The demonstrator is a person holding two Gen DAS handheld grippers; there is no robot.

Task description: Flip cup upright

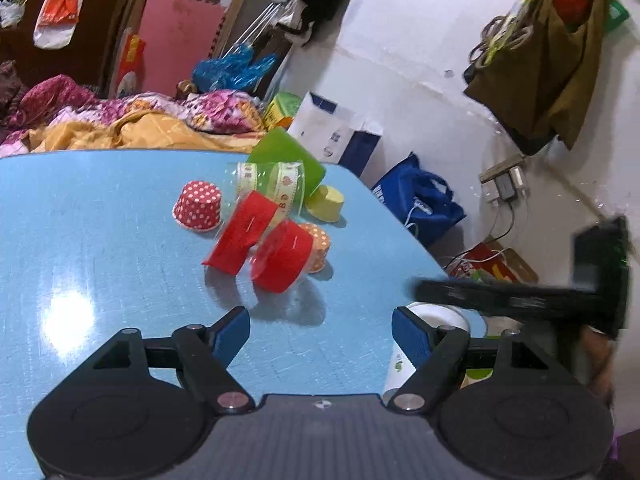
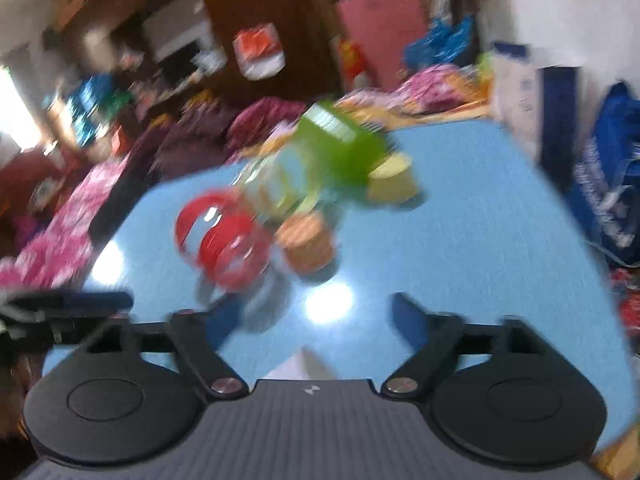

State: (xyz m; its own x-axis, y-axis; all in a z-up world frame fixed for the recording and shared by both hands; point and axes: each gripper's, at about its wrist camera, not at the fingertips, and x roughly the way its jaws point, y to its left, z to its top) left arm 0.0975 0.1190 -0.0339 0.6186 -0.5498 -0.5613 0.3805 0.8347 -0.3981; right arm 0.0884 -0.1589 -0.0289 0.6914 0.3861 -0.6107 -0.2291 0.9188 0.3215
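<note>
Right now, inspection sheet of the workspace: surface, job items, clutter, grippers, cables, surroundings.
Surface: blue table, glossy, glare spots.
Job's things: red polka-dot cup mouth-down; orange dotted cup and yellow cup nearby, orientation unclear.
Clutter: clear cups with red bands, green cup, white paper cup at table edge.
Grippers: left gripper open, empty; right gripper open, blurred.
Cables: wall socket with plugs.
Surroundings: floral bedding, blue bag.

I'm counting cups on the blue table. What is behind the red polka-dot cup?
Behind the red polka-dot cup lies a clear ribbon spool with a green sheet behind it, then the table edge and bedding. Whatever the spool covers stays hidden.
</note>
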